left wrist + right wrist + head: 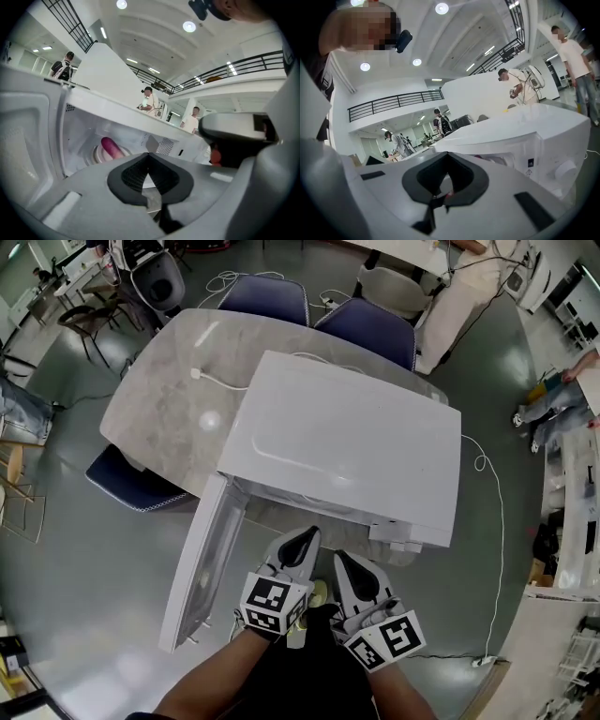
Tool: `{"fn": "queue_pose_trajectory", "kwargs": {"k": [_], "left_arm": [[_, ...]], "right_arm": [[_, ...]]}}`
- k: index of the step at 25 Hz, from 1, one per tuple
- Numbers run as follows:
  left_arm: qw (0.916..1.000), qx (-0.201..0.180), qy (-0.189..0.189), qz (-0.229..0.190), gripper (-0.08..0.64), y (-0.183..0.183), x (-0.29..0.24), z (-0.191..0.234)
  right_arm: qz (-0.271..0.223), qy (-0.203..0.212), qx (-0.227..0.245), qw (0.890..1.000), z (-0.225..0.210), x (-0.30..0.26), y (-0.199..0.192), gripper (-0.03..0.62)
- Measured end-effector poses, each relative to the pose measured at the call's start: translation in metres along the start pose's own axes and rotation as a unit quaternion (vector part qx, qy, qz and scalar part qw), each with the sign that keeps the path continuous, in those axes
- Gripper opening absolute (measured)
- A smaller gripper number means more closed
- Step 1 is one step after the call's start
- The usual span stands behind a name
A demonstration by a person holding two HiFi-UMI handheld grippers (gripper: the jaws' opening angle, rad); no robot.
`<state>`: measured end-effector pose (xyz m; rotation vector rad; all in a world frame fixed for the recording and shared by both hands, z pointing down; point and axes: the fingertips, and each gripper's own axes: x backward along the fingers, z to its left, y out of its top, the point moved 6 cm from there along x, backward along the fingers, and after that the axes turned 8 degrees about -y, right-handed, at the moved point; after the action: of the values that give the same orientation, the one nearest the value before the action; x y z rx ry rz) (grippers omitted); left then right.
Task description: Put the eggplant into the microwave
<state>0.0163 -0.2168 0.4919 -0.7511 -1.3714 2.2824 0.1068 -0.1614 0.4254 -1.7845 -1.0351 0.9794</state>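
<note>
The purple eggplant (110, 147) lies on a pale round plate (96, 154) inside the white microwave (347, 442), seen through the cavity in the left gripper view. The microwave door (202, 559) hangs open to the left. My left gripper (305, 538) hovers just in front of the opening with its jaws shut and nothing between them (149, 161). Beside it on the right, my right gripper (344, 561) is also shut and empty (446, 157), facing the microwave's front and control panel (543, 140). The head view does not show the eggplant.
The microwave stands on a grey marble table (169, 399) with a white cable (220, 381) running across it. Blue chairs (267, 296) stand at the far side and another (131, 486) at the left. People stand in the background.
</note>
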Motion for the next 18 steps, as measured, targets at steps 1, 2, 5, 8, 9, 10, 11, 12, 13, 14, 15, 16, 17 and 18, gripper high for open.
{"fn": "queue_pose_trajectory", "kwargs": {"k": [1,2,5,8,9,10,11,12,13,14,15,16,17,18], "left_arm": [[1.0000,-0.006,-0.005,-0.002,0.009,0.006,0.006,-0.009],[0.9999,-0.010,-0.010,-0.005,0.009,0.013,0.013,-0.017],[0.9994,-0.023,-0.018,-0.018,0.008,0.036,0.031,-0.034],[0.9988,-0.034,-0.023,-0.027,0.009,0.061,0.047,-0.049],[0.9986,-0.037,-0.026,-0.029,0.009,0.070,0.052,-0.054],[0.9983,-0.039,-0.030,-0.032,0.009,0.078,0.055,-0.059],[0.9980,-0.040,-0.034,-0.036,0.009,0.087,0.058,-0.064],[0.9976,-0.040,-0.039,-0.042,0.009,0.094,0.061,-0.070],[0.9972,-0.040,-0.042,-0.047,0.009,0.102,0.063,-0.075],[0.9968,-0.041,-0.045,-0.052,0.009,0.108,0.065,-0.079],[0.9964,-0.043,-0.047,-0.057,0.009,0.114,0.067,-0.083],[0.9960,-0.044,-0.049,-0.061,0.009,0.119,0.069,-0.086],[0.9956,-0.046,-0.050,-0.065,0.009,0.125,0.072,-0.090],[0.9952,-0.050,-0.049,-0.069,0.009,0.130,0.075,-0.093]], "right_arm": [[-0.002,-0.001,0.002,1.000,0.002,0.002,0.005,0.002],[-0.005,-0.001,0.004,1.000,0.004,0.003,0.012,0.002],[-0.019,-0.006,0.009,1.000,0.008,0.010,0.033,0.002],[-0.026,-0.012,0.013,1.000,0.012,0.017,0.049,0.002],[-0.028,-0.012,0.013,0.999,0.014,0.019,0.054,0.002],[-0.030,-0.012,0.014,0.999,0.016,0.021,0.060,0.002],[-0.033,-0.011,0.015,0.999,0.017,0.022,0.065,0.002],[-0.036,-0.010,0.016,0.999,0.019,0.024,0.071,0.002],[-0.040,-0.009,0.018,0.999,0.021,0.026,0.076,0.002],[-0.044,-0.007,0.020,0.999,0.023,0.028,0.082,0.002],[-0.049,-0.005,0.022,0.999,0.025,0.029,0.087,0.002],[-0.054,-0.002,0.025,0.998,0.028,0.031,0.093,0.002],[-0.059,0.000,0.029,0.998,0.031,0.032,0.099,0.002],[-0.065,0.002,0.032,0.997,0.034,0.034,0.104,0.002]]}}
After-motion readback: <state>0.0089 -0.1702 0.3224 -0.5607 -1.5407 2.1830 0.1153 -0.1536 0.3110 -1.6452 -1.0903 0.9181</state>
